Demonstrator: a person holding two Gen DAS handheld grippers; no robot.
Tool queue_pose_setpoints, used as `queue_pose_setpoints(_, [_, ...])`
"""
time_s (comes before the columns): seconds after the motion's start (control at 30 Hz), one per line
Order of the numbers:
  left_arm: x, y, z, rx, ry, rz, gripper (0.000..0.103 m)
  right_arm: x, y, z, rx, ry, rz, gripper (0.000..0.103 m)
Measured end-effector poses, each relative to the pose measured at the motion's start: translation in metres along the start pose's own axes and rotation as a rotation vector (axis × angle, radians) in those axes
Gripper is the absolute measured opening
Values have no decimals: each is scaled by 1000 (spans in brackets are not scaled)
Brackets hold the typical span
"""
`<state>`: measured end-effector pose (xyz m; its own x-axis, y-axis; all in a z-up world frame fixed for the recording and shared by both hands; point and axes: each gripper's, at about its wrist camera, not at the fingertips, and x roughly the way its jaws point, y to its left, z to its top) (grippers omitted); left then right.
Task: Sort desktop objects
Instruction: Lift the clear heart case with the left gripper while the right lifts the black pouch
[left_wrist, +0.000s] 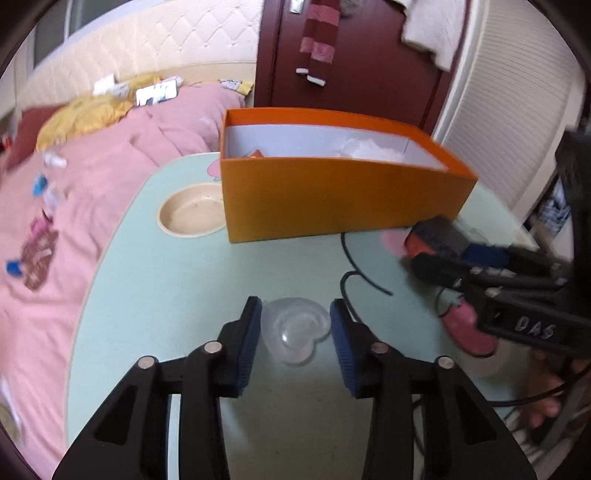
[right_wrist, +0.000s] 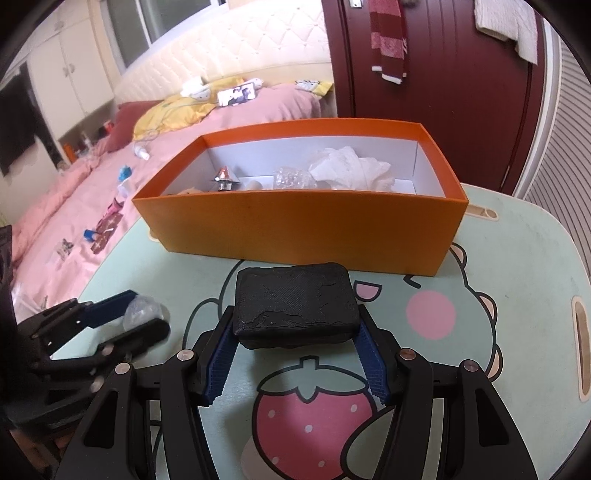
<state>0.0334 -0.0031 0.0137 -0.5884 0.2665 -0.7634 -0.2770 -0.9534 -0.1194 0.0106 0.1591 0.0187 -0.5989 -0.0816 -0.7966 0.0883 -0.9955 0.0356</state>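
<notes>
My left gripper (left_wrist: 295, 303) is shut on a clear plastic heart-shaped cup (left_wrist: 295, 332), with both blue pads against its sides, low over the mint-green table (left_wrist: 166, 295). The right wrist view shows the same gripper (right_wrist: 147, 312) with the clear cup (right_wrist: 142, 308) at the table's left edge. My right gripper (right_wrist: 295, 318) is shut on a black rectangular block (right_wrist: 295, 295), just in front of the open orange box (right_wrist: 295, 229). In the left wrist view the right gripper (left_wrist: 415, 249) and its block (left_wrist: 443, 230) are blurred, near the box's (left_wrist: 332, 199) right corner.
Crumpled white paper (right_wrist: 351, 166), bubble wrap (right_wrist: 291, 179) and a small metallic item (right_wrist: 224, 179) lie in the box. A round recess (left_wrist: 190, 214) sits in the tabletop left of the box. A black cable (left_wrist: 351, 266) loops across the table. A bed with a pink cover (left_wrist: 74, 203) borders the left.
</notes>
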Motion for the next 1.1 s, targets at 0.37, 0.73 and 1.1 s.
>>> queue_pose_setpoints(0.37, [-11, -4, 14, -7, 7, 45, 39, -8, -6, 2, 16, -29, 2, 60])
queue_pose_setpoints(0.73, [-31, -9, 52, -2, -75, 22, 39, -27, -10, 23, 16, -90, -1, 60])
queue_pose_setpoints(1.1, [-28, -7, 95, 8, -147, -4, 39, -37, -7, 62, -21, -180, -13, 60])
